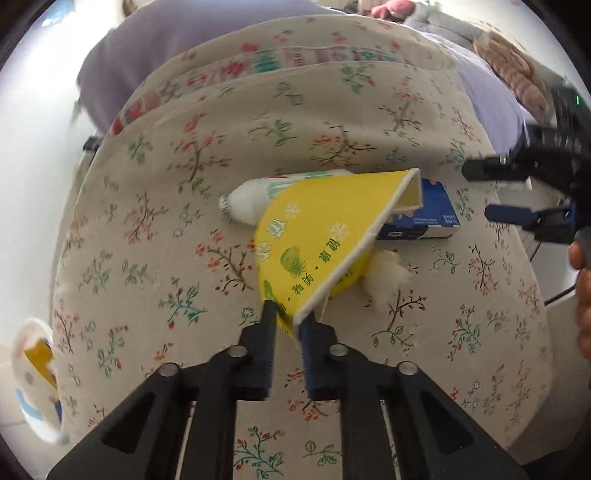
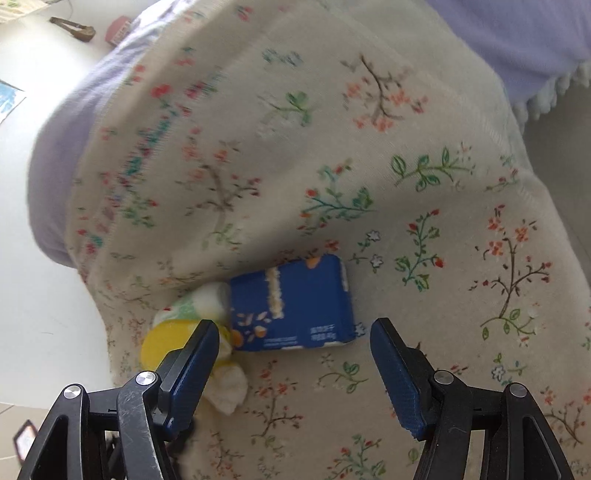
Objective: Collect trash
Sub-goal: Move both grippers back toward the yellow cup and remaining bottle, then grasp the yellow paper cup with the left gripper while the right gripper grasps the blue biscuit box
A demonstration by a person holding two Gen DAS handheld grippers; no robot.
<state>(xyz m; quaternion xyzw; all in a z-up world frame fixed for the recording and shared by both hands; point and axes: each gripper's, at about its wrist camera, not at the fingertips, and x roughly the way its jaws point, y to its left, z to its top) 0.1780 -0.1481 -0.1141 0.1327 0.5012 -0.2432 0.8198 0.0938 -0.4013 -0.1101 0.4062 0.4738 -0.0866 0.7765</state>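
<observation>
Black-framed with dark blue pads, the left gripper [image 1: 289, 314] fills the bottom of the left wrist view, its jaws clenched on the lower corner of a flattened yellow cardboard box printed with green characters [image 1: 314, 236], which slants up toward the centre right of the frame. Under everything spreads a cream quilted cloth with a red and green floral print [image 1: 166, 206], covering most of both views, with lavender fabric [image 1: 177, 33] beyond it along the top. A dark blue rectangular carton with oat pictures [image 2: 295, 306] lies flat on the cloth at the centre of the right wrist view, just ahead of the right gripper [image 2: 295, 332], whose jaws are spread wide and grasp nothing; this gripper also shows at the right edge of the left wrist view. Beside the carton's left end lies a white tube with green print and a ribbed neck [image 1: 255, 199], partly hidden behind the yellow box. A crumpled white tissue [image 1: 384, 277] sits just right of the box's lower edge. At the lower left edge of the left wrist view, a white bin holding yellow and blue scraps [image 1: 35, 380] is partly visible.
</observation>
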